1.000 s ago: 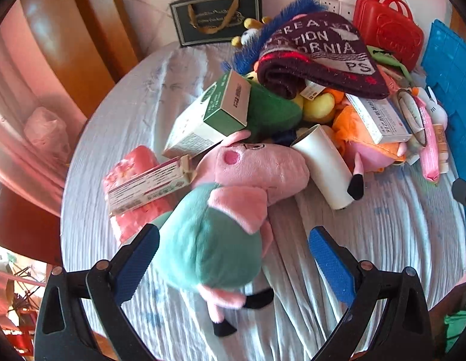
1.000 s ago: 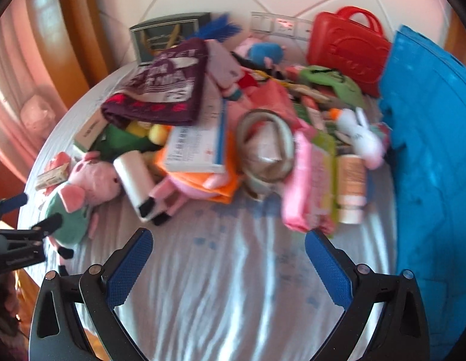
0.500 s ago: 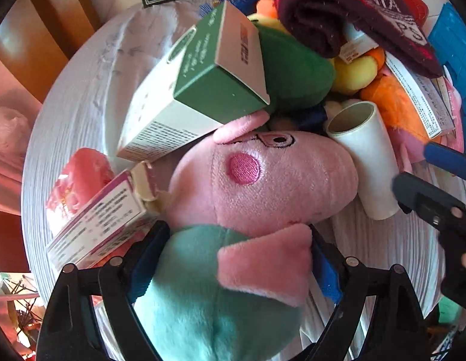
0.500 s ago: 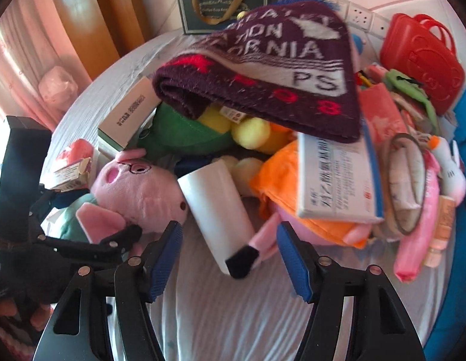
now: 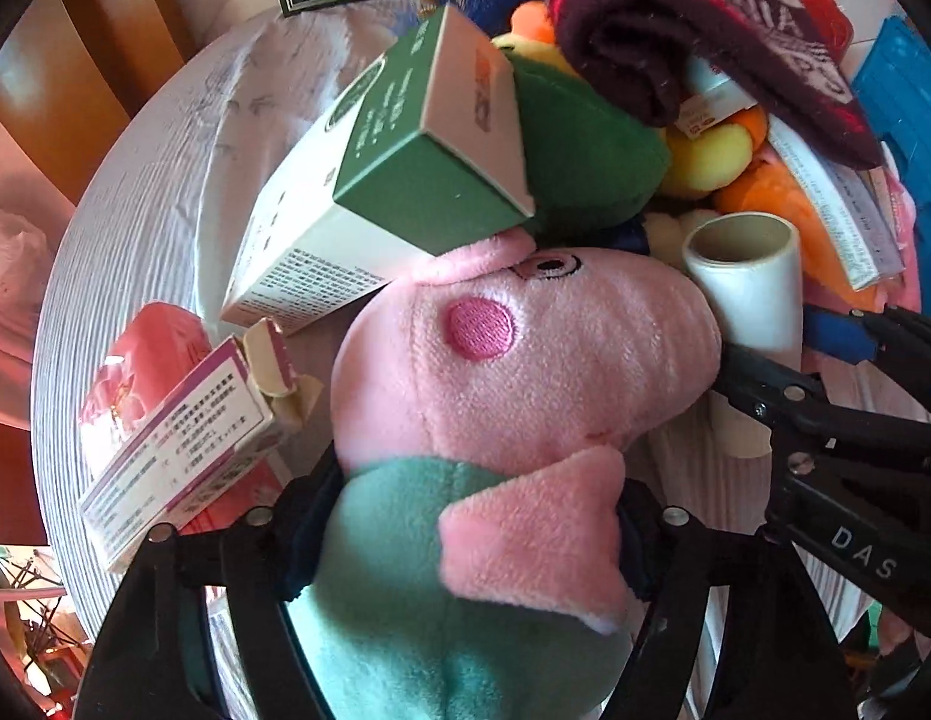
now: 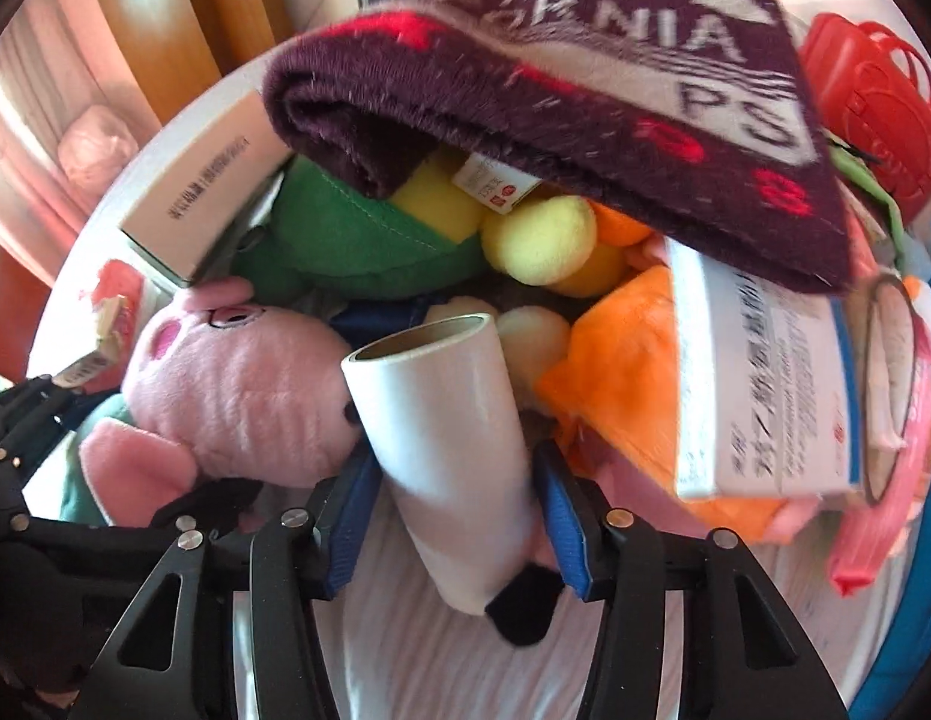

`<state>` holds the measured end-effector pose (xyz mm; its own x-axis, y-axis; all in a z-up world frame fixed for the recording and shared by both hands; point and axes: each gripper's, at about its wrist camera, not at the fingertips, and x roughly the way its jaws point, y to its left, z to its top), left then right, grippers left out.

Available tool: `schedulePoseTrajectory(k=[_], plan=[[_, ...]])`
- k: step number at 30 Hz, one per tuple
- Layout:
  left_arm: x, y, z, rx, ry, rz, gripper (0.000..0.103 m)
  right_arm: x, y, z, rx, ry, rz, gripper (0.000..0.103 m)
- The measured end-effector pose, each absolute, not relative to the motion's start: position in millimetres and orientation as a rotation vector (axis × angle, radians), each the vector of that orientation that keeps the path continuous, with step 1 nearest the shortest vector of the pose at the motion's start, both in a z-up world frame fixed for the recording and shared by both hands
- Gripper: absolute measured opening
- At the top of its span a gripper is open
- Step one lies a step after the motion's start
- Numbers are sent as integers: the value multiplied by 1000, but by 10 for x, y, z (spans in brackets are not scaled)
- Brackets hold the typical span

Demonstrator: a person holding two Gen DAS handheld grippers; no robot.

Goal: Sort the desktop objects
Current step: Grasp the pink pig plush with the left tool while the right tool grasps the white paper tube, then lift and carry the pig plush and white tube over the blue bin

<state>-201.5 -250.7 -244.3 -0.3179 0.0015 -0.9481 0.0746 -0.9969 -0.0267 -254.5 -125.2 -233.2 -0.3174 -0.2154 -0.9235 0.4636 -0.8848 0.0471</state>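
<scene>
the left gripper (image 5: 465, 534) sits low over the pink pig plush (image 5: 525, 372); its jaws have just been closing and now press into the green body from both sides, below the head. the hold is on soft stuffing, so it may squash and slip when lifted, and the heavy head could swing and tip the toy out. the right gripper (image 6: 453, 516) has also just been closing, with the white paper roll (image 6: 441, 456) between its blue pads (image 6: 345, 522); the left pad looks to be against the roll, but a sliver of gap seems to remain on the right, so i judge the grip not yet firm. the roll is smooth and lies tilted, its lower end resting on a black plush foot (image 6: 519, 606), so it could squirt out or drag that foot along.

both things lie side by side on the white tabletop (image 5: 165, 180), touching, and the two grippers are close; lifting together risks a bump.

further back, the green-and-white box (image 5: 405, 180) leans on the pig's ear, so raising the pig will likely topple it. the maroon knit hat (image 6: 555, 78) rests on top of the pile behind, over the other plush toys and a white medicine box (image 6: 759, 390), and any tug on the heap could bring it sliding forward.
</scene>
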Motion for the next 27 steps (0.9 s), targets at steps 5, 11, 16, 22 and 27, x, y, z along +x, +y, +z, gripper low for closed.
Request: schedulePoseTrajectory(k=[5,11,16,22,27], plan=[[-1870,-2352,-2091,1715,81,-2597,73,-2431,-1061,-2052,1471,236,-2273,48],[-1701,-2195,-1475,1511,41,-2734,73,-2250,-811,-1464,1329,154,-2382,48],[-1700,-1996,-1012,1390,13,-2821,72,-2028,-652,-963,1209,137,-2496,48],[-1700,-1864,-552,1254,-20,-2957,71,-1813,-299,-347,1100,99,-2656,48],[-1761,-1464,-228,1153,-50,-3064,71,-1727,89,85,1024,74,-2781,48]])
